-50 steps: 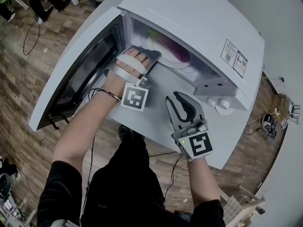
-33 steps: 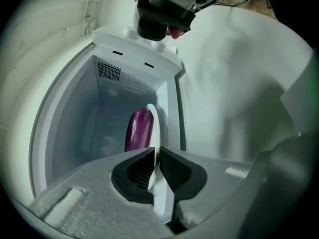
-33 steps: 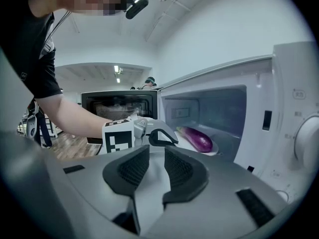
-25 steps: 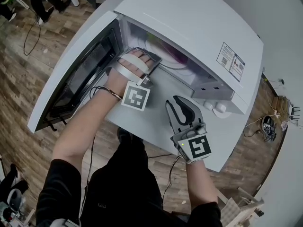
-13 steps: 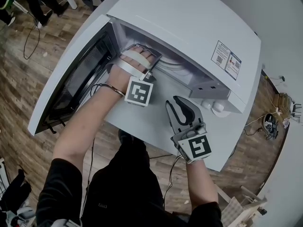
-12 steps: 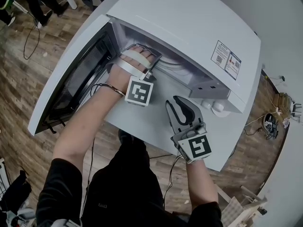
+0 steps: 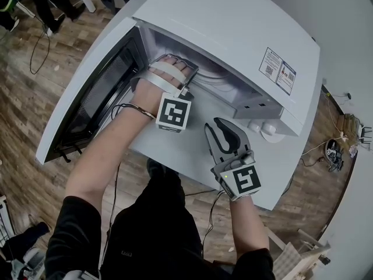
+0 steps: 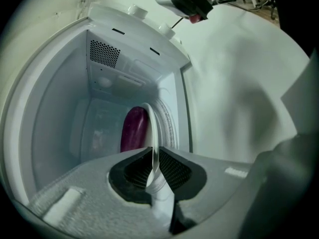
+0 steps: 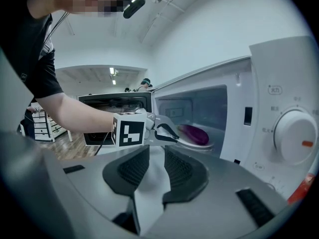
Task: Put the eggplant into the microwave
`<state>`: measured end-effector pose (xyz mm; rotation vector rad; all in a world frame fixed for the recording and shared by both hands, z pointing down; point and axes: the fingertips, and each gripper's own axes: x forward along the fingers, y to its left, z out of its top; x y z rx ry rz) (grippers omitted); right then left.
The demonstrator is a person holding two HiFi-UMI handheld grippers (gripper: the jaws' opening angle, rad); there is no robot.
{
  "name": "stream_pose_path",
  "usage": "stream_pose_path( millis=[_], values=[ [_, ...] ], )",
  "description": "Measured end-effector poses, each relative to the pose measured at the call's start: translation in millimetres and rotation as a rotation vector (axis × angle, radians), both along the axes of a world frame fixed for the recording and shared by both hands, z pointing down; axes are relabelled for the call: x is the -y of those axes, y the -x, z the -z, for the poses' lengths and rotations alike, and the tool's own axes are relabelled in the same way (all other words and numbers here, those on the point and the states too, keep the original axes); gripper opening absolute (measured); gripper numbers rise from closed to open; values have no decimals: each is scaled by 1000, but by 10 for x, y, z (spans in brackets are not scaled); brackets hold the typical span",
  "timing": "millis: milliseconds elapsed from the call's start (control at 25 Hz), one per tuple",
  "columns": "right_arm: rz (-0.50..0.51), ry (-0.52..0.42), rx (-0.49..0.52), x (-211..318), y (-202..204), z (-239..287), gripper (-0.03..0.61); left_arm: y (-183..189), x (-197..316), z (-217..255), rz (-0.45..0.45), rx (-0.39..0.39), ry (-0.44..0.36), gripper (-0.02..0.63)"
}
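Waiting nearest me, just before the microwave (image 7: pixel 233 22), my right gripper (image 9: pixel 156 152) kept its jaws apart with nothing between them. Past it, the left gripper (image 8: pixel 152 156) reached through the open door (image 7: pixel 87 98), clamped on the rim of the plate (image 8: pixel 152 128). The eggplant (image 8: pixel 133 129) lay on that plate, inside the cavity. Two seconds earlier both had shown at the cavity mouth in my head view. Now the microwave's top hid them, so I judged the plate had gone deeper, leaving only letting go and pulling out.
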<state>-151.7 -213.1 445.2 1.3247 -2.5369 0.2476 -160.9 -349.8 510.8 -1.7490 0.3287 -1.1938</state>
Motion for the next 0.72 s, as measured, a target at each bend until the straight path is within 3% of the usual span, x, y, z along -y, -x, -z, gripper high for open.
stream_pose_path(
  millis=[480,600,720],
  values=[
    [-7,4,24,-156,29,119,103,95,-210,153,22,-7,29,31],
    [-14,23,24,-268,45,190,103,140,-398,314,54,-71,101,31],
    [-34,32,32,-412,58,358,103,236,-674,461,118,-166,227,31]
  ],
)
